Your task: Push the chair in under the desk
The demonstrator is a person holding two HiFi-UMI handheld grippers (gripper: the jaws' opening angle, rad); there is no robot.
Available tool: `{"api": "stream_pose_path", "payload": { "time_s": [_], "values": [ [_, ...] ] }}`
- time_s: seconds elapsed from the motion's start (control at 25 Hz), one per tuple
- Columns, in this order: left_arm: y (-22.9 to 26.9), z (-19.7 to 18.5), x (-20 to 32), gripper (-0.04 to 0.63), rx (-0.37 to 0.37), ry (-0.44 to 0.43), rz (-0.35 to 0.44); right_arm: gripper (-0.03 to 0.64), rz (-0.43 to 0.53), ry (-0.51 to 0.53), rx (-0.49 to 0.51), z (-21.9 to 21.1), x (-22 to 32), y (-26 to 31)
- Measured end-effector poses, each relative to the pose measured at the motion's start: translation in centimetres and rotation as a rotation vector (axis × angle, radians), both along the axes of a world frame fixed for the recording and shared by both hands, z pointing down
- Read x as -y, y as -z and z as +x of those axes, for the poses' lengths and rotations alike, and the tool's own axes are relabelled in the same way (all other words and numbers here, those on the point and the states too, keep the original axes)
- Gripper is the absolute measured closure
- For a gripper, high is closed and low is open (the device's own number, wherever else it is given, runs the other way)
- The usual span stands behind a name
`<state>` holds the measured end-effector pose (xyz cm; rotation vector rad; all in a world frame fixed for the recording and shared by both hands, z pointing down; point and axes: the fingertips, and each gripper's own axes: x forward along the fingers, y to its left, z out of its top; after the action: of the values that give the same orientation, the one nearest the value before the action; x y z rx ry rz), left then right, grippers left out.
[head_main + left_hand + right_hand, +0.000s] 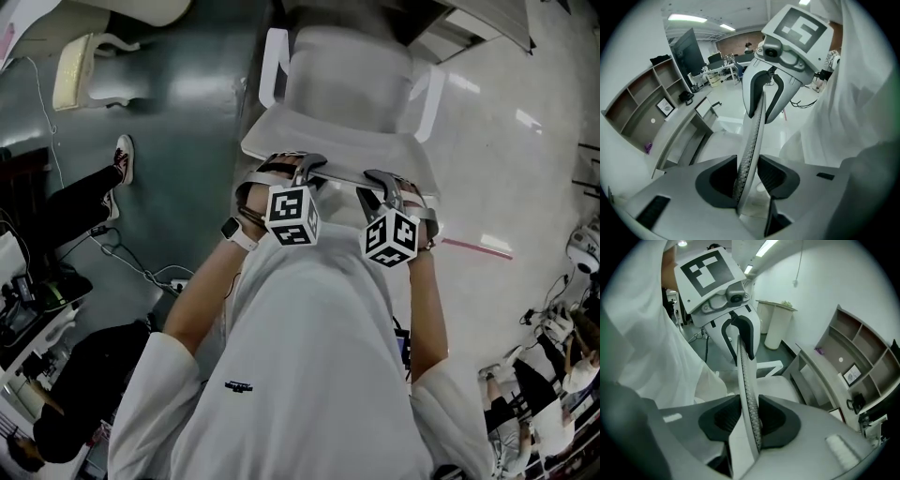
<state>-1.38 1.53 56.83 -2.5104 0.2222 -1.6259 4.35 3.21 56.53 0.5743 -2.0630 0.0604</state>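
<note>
The white office chair (347, 80) stands in front of me in the head view, its seat toward the desk (487, 19) at the top. Both grippers sit on the thin top rim of its backrest (339, 161). My left gripper (298, 174) is shut on the rim's left part, and the mesh edge (752, 140) runs between its pads (749, 180). My right gripper (387, 190) is shut on the rim's right part (746, 380), which its pads (750, 423) squeeze. Each gripper view shows the other gripper further along the rim (766, 103) (739, 341). The desk (820, 376) lies beyond the seat (787, 387).
A curved shelf unit (642, 103) rises behind the desk top (689, 126). Another chair (94, 70) and a seated person's leg and shoe (120, 159) are on the left, with cables (141, 272) on the floor. Red tape (478, 247) marks the floor at the right. Tall bins (776, 324) stand by the wall.
</note>
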Motion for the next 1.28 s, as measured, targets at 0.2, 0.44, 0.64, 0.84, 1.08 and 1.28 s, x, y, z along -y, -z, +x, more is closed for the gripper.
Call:
{"api": "stream_pose_path", "payload": {
  "time_s": [0.2, 0.44, 0.64, 0.84, 1.08, 1.28],
  "values": [
    [0.0, -0.1, 0.2, 0.459, -0.009, 0.001, 0.0, 0.492, 0.011, -0.003, -0.003, -0.1, 0.3, -0.1],
    [-0.1, 0.0, 1.3, 0.457, -0.02, 0.002, 0.012, 0.491, 0.047, -0.025, -0.015, 0.1, 1.4, -0.2],
    [-0.2, 0.6, 3.3, 0.457, -0.022, 0.009, 0.024, 0.489, 0.053, -0.027, -0.017, 0.6, 3.4, -0.3],
    [-0.1, 1.3, 5.7, 0.457, -0.031, 0.01, 0.041, 0.486, 0.066, -0.033, -0.018, 1.4, 6.0, -0.2],
    [0.2, 1.4, 7.7, 0.457, -0.038, 0.007, 0.069, 0.486, 0.094, -0.038, -0.022, 1.5, 8.0, 0.0],
    [0.3, 1.5, 8.9, 0.456, -0.033, 0.005, 0.061, 0.486, 0.127, -0.029, -0.03, 1.5, 9.0, 0.1]
  ]
}}
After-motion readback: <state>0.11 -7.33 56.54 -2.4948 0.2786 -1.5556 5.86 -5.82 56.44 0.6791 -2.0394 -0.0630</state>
